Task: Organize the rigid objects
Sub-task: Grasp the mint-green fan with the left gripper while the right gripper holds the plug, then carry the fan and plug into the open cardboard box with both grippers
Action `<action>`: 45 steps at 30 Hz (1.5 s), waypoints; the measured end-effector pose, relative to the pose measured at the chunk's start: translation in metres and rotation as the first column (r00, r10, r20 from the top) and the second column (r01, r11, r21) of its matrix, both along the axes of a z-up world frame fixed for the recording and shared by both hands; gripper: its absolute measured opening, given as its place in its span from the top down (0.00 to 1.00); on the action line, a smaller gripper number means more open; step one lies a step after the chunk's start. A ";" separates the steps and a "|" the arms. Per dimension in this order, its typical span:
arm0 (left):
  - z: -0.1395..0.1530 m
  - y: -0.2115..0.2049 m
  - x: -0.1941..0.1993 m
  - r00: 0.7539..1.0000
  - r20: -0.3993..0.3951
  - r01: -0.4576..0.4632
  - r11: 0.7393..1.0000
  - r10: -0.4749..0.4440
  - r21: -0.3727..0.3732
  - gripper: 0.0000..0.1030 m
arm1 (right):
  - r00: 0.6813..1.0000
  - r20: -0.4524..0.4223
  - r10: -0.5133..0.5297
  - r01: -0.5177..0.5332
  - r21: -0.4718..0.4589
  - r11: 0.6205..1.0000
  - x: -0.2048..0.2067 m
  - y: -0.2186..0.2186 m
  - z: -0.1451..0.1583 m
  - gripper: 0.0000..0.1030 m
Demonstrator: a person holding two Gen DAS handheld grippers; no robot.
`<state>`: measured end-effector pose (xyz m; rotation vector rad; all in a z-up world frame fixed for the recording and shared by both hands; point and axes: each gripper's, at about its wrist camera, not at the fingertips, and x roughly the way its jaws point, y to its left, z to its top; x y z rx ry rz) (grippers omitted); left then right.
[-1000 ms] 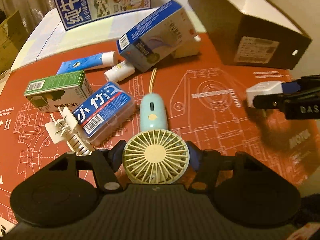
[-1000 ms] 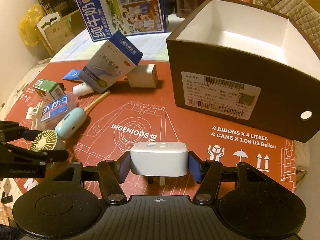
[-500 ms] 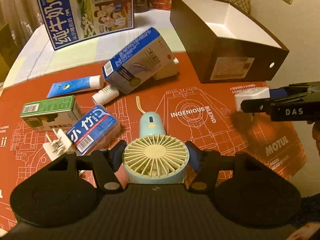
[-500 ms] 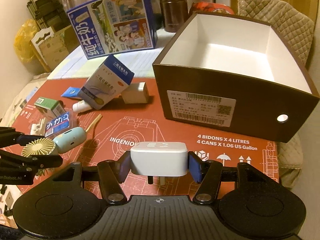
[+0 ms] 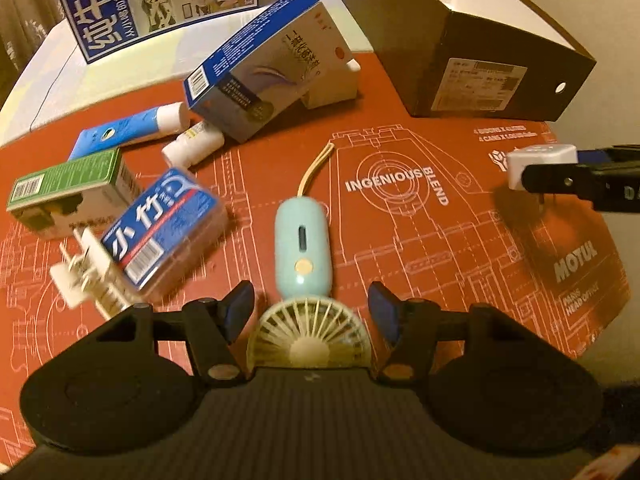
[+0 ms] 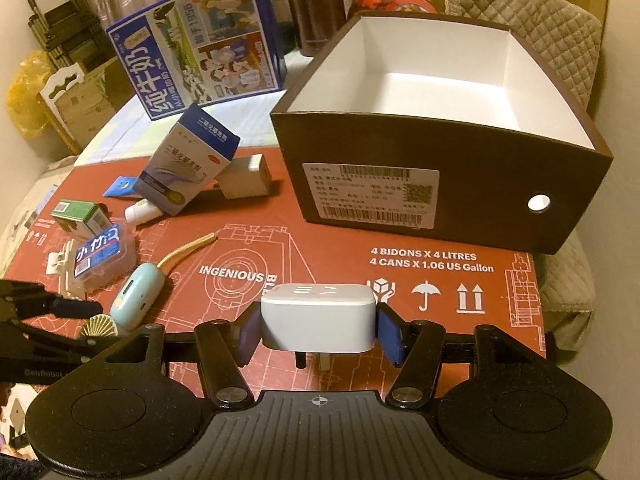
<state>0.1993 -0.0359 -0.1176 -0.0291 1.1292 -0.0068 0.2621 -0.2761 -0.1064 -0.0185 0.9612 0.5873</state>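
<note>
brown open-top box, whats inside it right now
The brown cardboard box shows only bare white inner walls and floor in the right wrist view. Its near front wall hides the strip of floor just behind it, so something small there cannot be ruled out.

A rust-red cardboard mat (image 6: 400, 240) carried white blueprint line drawings and white lettering. At its one o'clock, the dark brown open box (image 6: 460, 184) was white inside with a white barcode label. At nine o'clock lay a mint-green handheld fan (image 5: 303, 240) with a cream grille and yellow strap. A glossy white plug adapter (image 6: 319, 318) sat between blue pads.
</note>
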 end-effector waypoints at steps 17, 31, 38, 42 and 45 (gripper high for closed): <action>-0.011 -0.006 0.016 0.999 -0.042 0.033 0.998 -0.031 0.059 0.72 | 0.998 -0.002 -0.059 0.059 0.003 0.998 -0.003 -0.012 0.001 0.45; 0.040 -0.016 -0.001 0.987 0.149 0.061 0.998 -0.062 0.017 0.73 | 0.997 0.050 -0.055 0.053 0.031 0.998 -0.007 -0.014 0.018 0.45; 0.066 -0.028 0.007 0.968 0.233 0.090 0.996 -0.091 0.011 0.73 | 0.995 0.087 -0.046 0.042 0.050 0.998 -0.003 -0.013 0.031 0.45; 0.083 -0.036 0.014 0.954 0.277 0.117 0.993 -0.114 0.005 0.73 | 0.993 0.112 -0.044 0.037 0.063 0.997 0.000 -0.014 0.041 0.45; 0.097 -0.040 0.023 0.944 0.307 0.134 0.991 -0.125 -0.009 0.73 | 0.989 0.137 -0.046 0.035 0.079 0.996 0.005 -0.017 0.050 0.45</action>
